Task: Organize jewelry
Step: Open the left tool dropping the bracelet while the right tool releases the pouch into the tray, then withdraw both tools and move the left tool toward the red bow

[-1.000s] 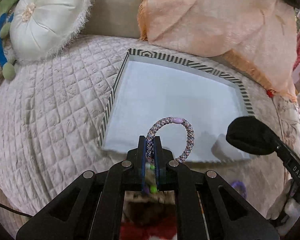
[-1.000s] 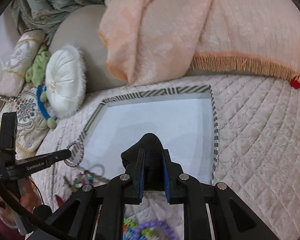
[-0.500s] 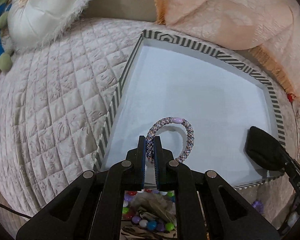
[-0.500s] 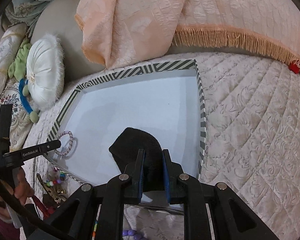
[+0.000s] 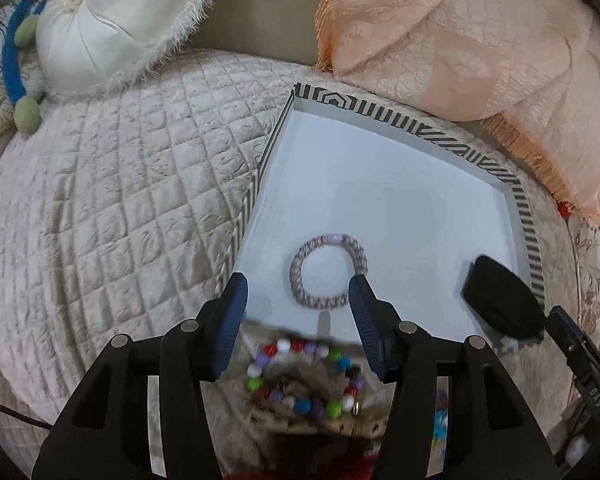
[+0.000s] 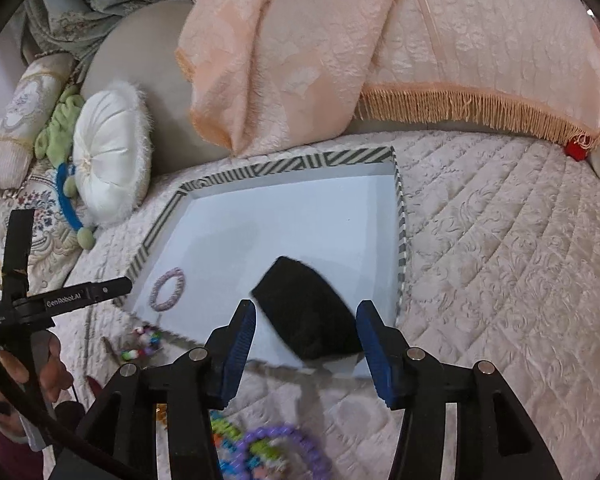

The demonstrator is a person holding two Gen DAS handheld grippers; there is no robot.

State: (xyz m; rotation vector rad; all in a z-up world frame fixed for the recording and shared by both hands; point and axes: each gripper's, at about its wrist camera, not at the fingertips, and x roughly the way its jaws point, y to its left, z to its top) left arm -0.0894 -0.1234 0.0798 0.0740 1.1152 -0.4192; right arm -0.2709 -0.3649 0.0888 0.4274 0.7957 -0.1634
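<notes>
Your left gripper has let go of the braided bracelet, your right gripper of the black pouch; both jaws are opening. Both lie near the tray's near edge. Beaded bracelets wait beneath your left gripper.

Both wrist fisheyes looked steeply down, close over the bed; both views shared the striped tray.

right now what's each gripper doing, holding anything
Left gripper: jaws opening, holding nothing; the braided bracelet lies in the striped tray.
Right gripper: jaws opening, holding nothing; the black pouch lies in the tray.
</notes>
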